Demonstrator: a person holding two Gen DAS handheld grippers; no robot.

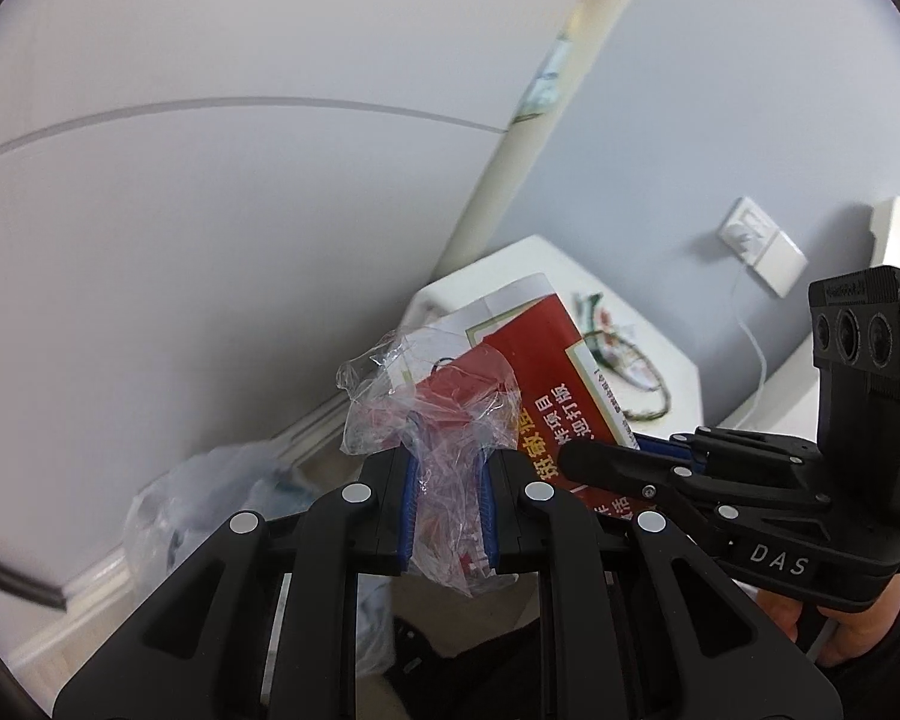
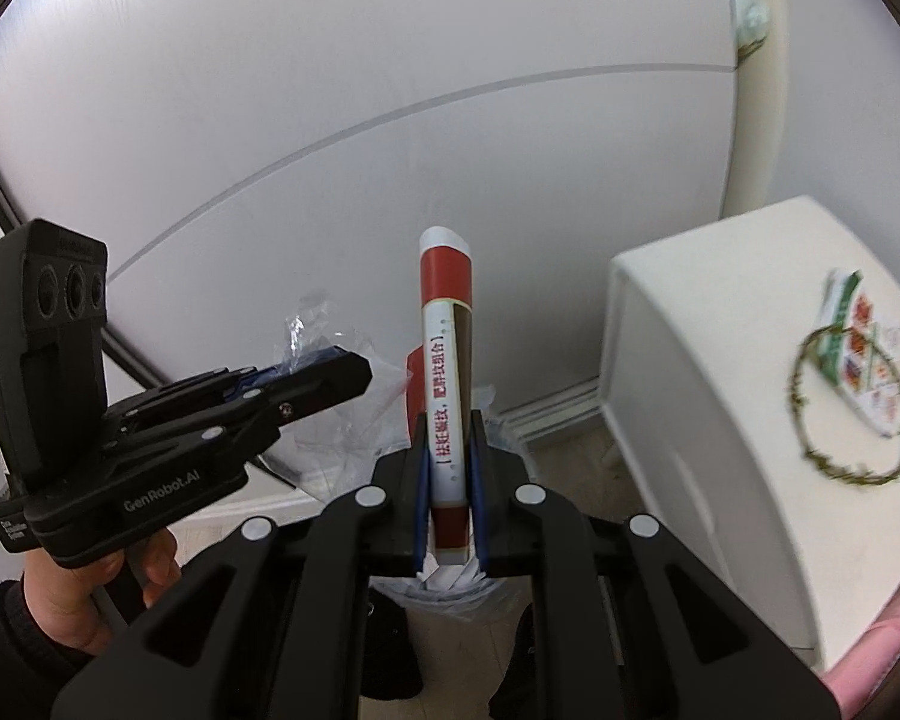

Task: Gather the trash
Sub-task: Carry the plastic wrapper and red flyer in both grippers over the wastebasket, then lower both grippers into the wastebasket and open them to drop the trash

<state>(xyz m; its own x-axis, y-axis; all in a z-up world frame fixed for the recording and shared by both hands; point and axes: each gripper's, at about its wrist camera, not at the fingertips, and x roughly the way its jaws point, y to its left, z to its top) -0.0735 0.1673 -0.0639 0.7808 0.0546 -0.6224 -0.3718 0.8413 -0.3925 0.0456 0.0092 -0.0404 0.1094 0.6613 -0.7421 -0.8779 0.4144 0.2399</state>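
Both grippers loaded, bin bag just below!
Left gripper [image 1: 450, 498] pinches crumpled plastic wrap [image 1: 426, 414]; right gripper [image 2: 450, 498] clamps the red-and-white box [image 2: 447, 384], long axis pointing forward. Trash bag [image 2: 450, 591] sits directly beneath the right gripper, nearer it.

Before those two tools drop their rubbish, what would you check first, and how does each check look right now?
1. Left tool grips the plastic wrap: ok.
2. Right tool grips the red box: ok, pinched edge-on.
3. Bin bag sits below the right tool: ok, its open mouth shows under the box.
4. Left tool over the bag: cannot tell; a clear bag lies lower left.
5. Tools apart: ok, close but not touching.
6. Cabinet out of the way: ok, off to the side.
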